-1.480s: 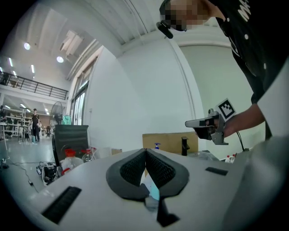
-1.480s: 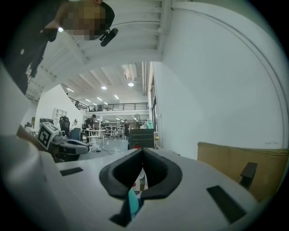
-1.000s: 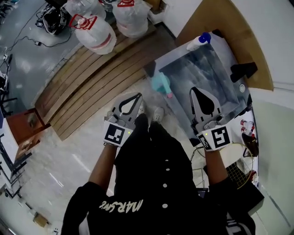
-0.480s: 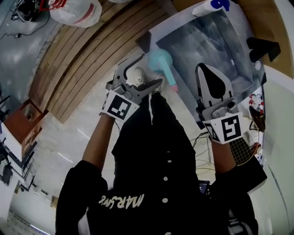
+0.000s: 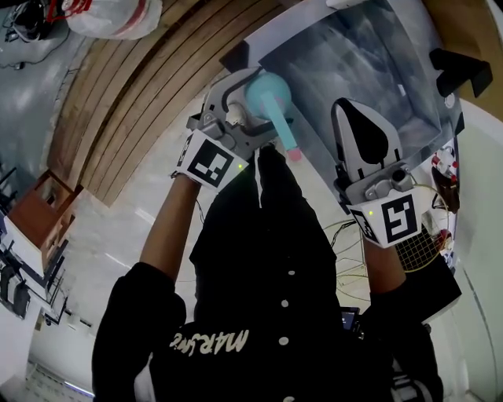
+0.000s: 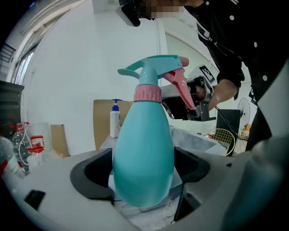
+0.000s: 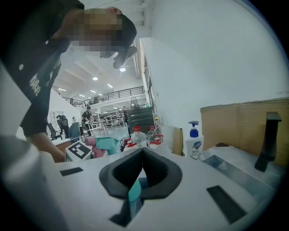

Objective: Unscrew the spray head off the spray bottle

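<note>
A teal spray bottle (image 5: pixel 267 93) with a pink collar and trigger (image 6: pixel 179 85) stands upright at the near corner of the grey-covered table (image 5: pixel 361 55). My left gripper (image 5: pixel 262 108) reaches round its belly (image 6: pixel 143 153). Its jaws have just been opening and now stand wide, one black pad (image 6: pixel 92 173) on each side of the bottle, without squeezing it. My right gripper (image 5: pixel 344 106) hovers over the table to the right of the bottle, shut with nothing in it (image 7: pixel 142 151). From the right gripper view the spray head (image 7: pixel 107 145) shows to the left.
A white pump bottle with a blue cap (image 7: pixel 193 140) and a black stand (image 5: pixel 464 67) are at the table's far side. Wooden slats (image 5: pixel 141 102) and plastic bags (image 5: pixel 110 16) lie on the floor to the left. A racket (image 5: pixel 420 251) and cables lie to the right.
My left gripper went from shut to wide open and moved forward to take the bottle between its jaws. The right gripper stayed shut and shifted slightly.
</note>
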### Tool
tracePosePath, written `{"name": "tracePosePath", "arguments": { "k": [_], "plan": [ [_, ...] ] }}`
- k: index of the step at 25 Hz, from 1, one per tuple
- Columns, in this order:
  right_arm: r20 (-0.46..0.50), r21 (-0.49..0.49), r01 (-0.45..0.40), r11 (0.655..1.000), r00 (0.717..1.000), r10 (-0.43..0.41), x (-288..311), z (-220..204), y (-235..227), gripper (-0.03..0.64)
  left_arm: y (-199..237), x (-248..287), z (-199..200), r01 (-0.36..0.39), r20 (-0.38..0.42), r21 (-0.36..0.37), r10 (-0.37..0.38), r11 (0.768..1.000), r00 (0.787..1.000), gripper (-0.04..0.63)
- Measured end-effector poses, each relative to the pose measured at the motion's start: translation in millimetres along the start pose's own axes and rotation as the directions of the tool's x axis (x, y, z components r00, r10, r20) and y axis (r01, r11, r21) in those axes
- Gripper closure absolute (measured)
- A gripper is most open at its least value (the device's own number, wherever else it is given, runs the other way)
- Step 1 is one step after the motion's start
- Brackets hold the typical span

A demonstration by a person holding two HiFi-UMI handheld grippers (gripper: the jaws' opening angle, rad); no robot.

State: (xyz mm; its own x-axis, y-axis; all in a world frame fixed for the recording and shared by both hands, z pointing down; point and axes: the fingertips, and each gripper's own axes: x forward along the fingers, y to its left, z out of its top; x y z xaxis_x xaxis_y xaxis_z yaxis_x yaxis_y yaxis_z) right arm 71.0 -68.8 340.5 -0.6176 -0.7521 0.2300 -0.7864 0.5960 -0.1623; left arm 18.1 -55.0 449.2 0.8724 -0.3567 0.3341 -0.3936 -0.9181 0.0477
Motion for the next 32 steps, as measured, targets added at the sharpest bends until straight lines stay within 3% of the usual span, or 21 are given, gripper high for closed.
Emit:
{"name": "tracePosePath", "arguments": {
  "k": [9,14,15,17,19,23,26,32],
  "plan": [
    [0.002,0.012,-0.061,0.998,0.998,0.061,5,7,8,0.604,0,6,-10,-0.008,-0.027,0.011,0.008,1.000,1.000,0.186],
    [0.091,0.070,-0.105,0.992,0.991,0.098,9,43,29,0.604,1,4,-8,-0.020,-0.024,0.006,0.020,1.000,1.000,0.186],
    [0.114,0.077,-0.117,0.990,0.988,0.108,9,50,36,0.583,1,4,-8,-0.023,-0.024,0.005,0.023,1.000,0.999,0.186],
    [0.128,0.066,-0.151,0.986,0.982,0.142,10,55,51,0.461,1,5,-8,-0.027,-0.024,0.005,0.027,1.000,0.999,0.186],
    [0.105,0.029,-0.181,0.983,0.978,0.178,13,51,67,0.369,2,5,-7,-0.028,-0.026,0.007,0.028,1.000,0.999,0.186],
    [-0.010,-0.139,-0.239,0.961,0.971,0.240,20,34,94,0.304,4,5,-8,-0.035,-0.036,0.004,0.035,0.999,0.999,0.186],
    [-0.062,-0.204,-0.227,0.952,0.974,0.219,26,25,95,0.301,4,6,-8,-0.040,-0.038,0.005,0.040,0.999,0.998,0.186],
    [-0.111,-0.173,-0.184,0.967,0.980,0.167,43,11,82,0.339,4,7,-8,-0.043,-0.040,0.007,0.043,0.999,0.998,0.186]
  ]
}}
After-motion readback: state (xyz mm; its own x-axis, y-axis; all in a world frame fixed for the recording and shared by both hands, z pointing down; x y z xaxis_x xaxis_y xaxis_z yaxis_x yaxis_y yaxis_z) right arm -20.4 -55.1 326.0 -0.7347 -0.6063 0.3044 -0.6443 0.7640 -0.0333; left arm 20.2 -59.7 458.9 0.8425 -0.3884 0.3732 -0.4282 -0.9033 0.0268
